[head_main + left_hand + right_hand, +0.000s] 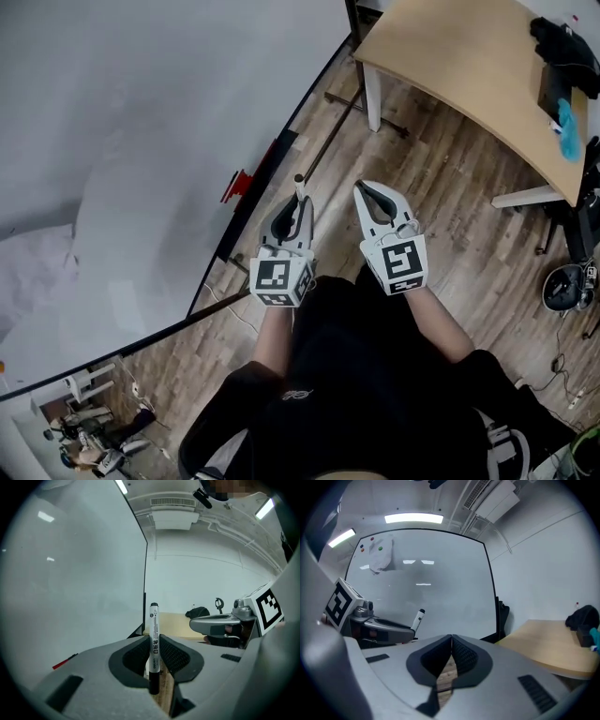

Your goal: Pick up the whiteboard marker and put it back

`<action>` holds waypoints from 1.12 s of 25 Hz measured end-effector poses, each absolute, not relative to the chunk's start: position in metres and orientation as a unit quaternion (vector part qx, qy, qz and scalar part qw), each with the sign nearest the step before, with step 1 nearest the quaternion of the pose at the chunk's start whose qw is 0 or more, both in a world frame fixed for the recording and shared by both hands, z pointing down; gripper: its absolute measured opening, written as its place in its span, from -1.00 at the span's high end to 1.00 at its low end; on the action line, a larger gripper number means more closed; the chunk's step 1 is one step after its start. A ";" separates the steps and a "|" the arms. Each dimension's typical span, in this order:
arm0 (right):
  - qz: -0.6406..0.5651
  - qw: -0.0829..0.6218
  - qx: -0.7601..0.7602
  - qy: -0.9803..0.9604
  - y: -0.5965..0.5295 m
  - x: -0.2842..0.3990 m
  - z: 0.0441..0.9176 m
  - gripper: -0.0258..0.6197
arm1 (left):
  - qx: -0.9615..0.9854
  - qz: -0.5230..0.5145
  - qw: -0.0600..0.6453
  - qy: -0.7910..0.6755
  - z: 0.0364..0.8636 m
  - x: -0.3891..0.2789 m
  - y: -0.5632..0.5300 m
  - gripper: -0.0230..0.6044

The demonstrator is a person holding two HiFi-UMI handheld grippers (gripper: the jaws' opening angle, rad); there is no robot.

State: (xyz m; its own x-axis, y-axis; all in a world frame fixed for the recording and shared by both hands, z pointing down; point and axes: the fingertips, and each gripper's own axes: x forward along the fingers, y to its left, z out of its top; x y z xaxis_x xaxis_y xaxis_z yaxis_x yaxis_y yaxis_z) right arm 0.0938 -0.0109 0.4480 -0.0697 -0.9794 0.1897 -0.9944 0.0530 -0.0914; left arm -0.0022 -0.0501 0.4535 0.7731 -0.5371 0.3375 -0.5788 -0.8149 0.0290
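Standing upright between the pads of the left gripper [153,638], the whiteboard marker [153,645] is grasped at its white middle. Its long axis runs across the jaws, from bottom to top. A small dark end rises above them, and a longer black part hangs below the pads.

To the left of these jaws is the big whiteboard [141,141], with a red thing [239,185] at its lower edge. To the right, just beside but apart, is the right gripper [363,187]. Its jaws are clenched tip to tip on nothing. Ahead of the jaws and to the right stands a wooden table [450,56] on the plank floor [450,197].
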 end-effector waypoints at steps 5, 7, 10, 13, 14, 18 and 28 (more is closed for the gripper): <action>0.121 0.029 0.671 -0.731 -0.022 0.101 0.466 0.91 | 0.929 0.195 0.057 -0.310 0.464 0.000 -0.069 0.71; 0.129 0.029 0.668 -0.733 -0.025 0.102 0.473 0.91 | 0.926 0.210 0.050 -0.308 0.469 0.001 -0.075 0.71; 0.134 0.028 0.662 -0.737 -0.031 0.106 0.478 0.91 | 0.919 0.238 0.038 -0.311 0.479 -0.001 -0.089 0.71; 0.138 0.032 0.662 -0.736 -0.039 0.111 0.484 0.91 | 0.911 0.264 0.040 -0.314 0.490 -0.004 -0.105 0.71; 0.141 0.034 0.663 -0.734 -0.042 0.112 0.486 0.91 | 0.909 0.274 0.038 -0.312 0.493 -0.005 -0.110 0.71; 0.144 0.044 0.661 -0.735 -0.061 0.114 0.491 0.91 | 0.904 0.308 0.010 -0.296 0.502 -0.002 -0.133 0.71; 0.148 0.068 0.634 -0.756 -0.142 0.096 0.498 0.91 | 0.884 0.380 0.013 -0.271 0.538 -0.002 -0.201 0.71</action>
State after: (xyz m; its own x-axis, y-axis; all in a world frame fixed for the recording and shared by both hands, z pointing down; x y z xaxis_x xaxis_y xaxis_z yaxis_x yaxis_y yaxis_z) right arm 0.0955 -0.1416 0.4976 -0.1859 -0.9385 0.2911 -0.9790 0.1515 -0.1367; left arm -0.0018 -0.2008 0.5379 0.5646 -0.4695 0.6788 -0.4895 -0.8526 -0.1826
